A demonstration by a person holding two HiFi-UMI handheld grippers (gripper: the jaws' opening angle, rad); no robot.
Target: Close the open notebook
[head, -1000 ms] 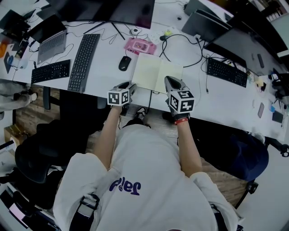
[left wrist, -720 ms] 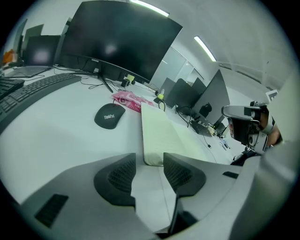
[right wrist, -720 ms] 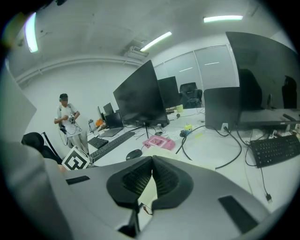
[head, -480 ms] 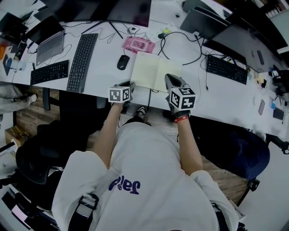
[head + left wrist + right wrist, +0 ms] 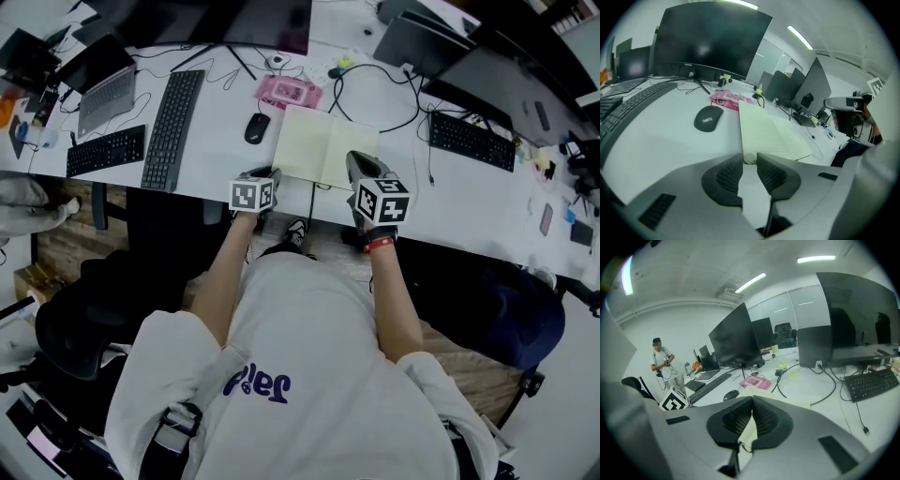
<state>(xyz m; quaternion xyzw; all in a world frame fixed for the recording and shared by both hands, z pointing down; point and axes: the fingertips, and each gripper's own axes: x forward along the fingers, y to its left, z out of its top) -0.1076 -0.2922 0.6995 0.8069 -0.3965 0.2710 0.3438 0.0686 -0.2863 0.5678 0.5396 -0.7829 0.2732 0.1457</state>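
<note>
The open notebook [image 5: 323,148] lies flat with cream pages near the front edge of the white desk [image 5: 225,150]. My left gripper [image 5: 262,174] is at its near-left corner. In the left gripper view the jaws [image 5: 750,161] are closing, a gap still shows between the pads, and the notebook's corner [image 5: 768,133] lies just past the tips, untouched. My right gripper [image 5: 362,162] sits at the near-right corner. Its fingertips [image 5: 752,399] meet, shut, with the notebook's page [image 5: 787,399] beyond them.
A black mouse [image 5: 257,128] and a pink case [image 5: 291,94] lie just behind the notebook's left half. A black keyboard [image 5: 173,114] is further left, a looped black cable [image 5: 375,94] behind right, monitors at the back. A person [image 5: 660,363] stands far off.
The left gripper's jaws have drawn closer together. Both hands stay at the notebook's near corners and the notebook has not moved.
</note>
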